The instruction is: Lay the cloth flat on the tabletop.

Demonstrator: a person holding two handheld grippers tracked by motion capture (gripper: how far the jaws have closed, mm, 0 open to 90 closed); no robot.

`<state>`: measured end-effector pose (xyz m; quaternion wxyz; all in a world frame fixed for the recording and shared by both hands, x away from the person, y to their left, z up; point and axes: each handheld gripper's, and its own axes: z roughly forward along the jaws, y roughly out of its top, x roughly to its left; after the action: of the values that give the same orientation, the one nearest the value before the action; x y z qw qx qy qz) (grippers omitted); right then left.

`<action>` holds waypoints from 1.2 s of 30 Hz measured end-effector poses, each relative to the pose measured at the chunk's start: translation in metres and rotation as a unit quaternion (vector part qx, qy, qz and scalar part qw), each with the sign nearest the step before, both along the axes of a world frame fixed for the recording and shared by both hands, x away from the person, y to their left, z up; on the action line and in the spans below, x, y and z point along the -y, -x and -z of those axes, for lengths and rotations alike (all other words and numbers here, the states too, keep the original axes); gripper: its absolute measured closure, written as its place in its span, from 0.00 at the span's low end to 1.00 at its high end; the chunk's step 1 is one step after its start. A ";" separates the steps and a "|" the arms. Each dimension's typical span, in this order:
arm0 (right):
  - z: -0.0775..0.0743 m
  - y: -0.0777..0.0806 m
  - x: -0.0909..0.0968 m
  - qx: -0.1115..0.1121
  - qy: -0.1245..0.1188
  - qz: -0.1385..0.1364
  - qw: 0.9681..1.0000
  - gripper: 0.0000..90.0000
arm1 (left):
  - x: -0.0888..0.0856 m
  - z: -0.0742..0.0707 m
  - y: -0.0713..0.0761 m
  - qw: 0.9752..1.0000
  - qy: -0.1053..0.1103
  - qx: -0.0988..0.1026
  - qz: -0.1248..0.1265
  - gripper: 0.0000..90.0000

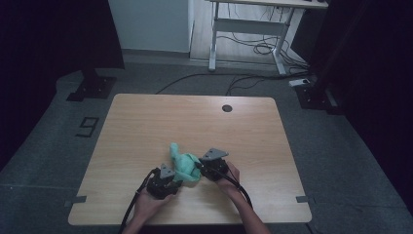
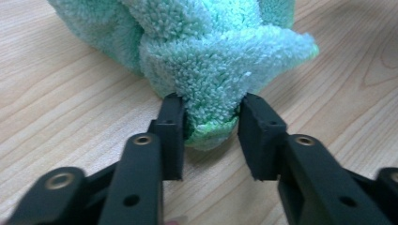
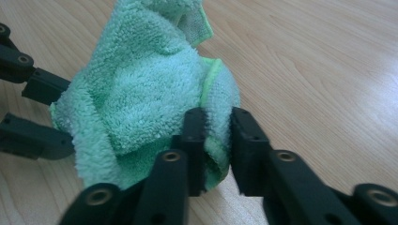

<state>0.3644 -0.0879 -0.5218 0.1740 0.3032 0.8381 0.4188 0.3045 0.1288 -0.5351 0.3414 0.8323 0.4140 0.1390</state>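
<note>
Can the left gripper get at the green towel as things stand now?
Probably yes. The left gripper already has a thick fold of the towel between its jaws, with nothing in the way. The right gripper pinches another edge of it.

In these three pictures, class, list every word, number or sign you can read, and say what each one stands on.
"9": a single dark figure marked on the grey floor left of the light wooden table, as seen in the high view.
No readable text on the crumpled mint-green terry cloth, the table or the black gripper jaws.
</note>
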 end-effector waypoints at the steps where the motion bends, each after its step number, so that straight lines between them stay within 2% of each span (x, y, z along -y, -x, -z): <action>1: 0.000 0.000 0.000 -0.002 -0.001 0.000 1.000 0.90 | 0.000 0.000 0.000 1.000 0.001 0.001 0.001 0.75; 6: 0.002 -0.003 0.002 -0.016 -0.006 -0.001 1.000 0.94 | 0.000 0.000 0.000 1.000 0.001 0.008 0.006 0.84; 9: 0.002 -0.003 0.005 -0.017 -0.015 0.001 1.000 0.95 | 0.000 0.000 0.001 1.000 0.003 0.020 0.006 0.88; 14: 0.000 -0.002 0.008 -0.010 -0.029 0.003 1.000 0.95 | 0.000 -0.002 0.000 0.999 0.004 0.033 0.005 0.90; 17: -0.004 -0.001 0.011 0.002 -0.036 0.006 0.999 0.95 | -0.001 -0.008 0.000 0.999 0.005 0.045 0.006 0.91; 20: -0.014 0.001 0.018 0.016 -0.050 0.015 0.999 0.95 | -0.004 -0.023 0.000 0.998 0.010 0.064 0.006 0.92; 24: -0.036 0.001 0.030 0.042 -0.074 0.031 0.996 0.95 | -0.007 -0.055 -0.002 0.995 0.025 0.094 0.010 0.92; 28: -0.060 0.002 0.044 0.060 -0.109 0.047 0.991 0.95 | -0.011 -0.086 -0.007 0.993 0.037 0.111 0.016 0.92; 32: -0.075 0.008 0.054 0.068 -0.134 0.053 0.987 0.95 | -0.010 -0.104 -0.009 0.991 0.050 0.117 0.027 0.92; 34: -0.079 0.011 0.060 0.067 -0.146 0.058 0.985 0.95 | -0.008 -0.106 -0.010 0.991 0.062 0.109 0.036 0.91; 36: -0.081 0.013 0.065 0.065 -0.149 0.066 0.985 0.95 | -0.005 -0.104 -0.009 0.992 0.061 0.104 0.044 0.91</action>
<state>0.3518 -0.1527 -0.4412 0.2082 0.3525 0.7315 0.5452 0.3138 0.1334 -0.4308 0.4382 0.8085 0.3468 0.1843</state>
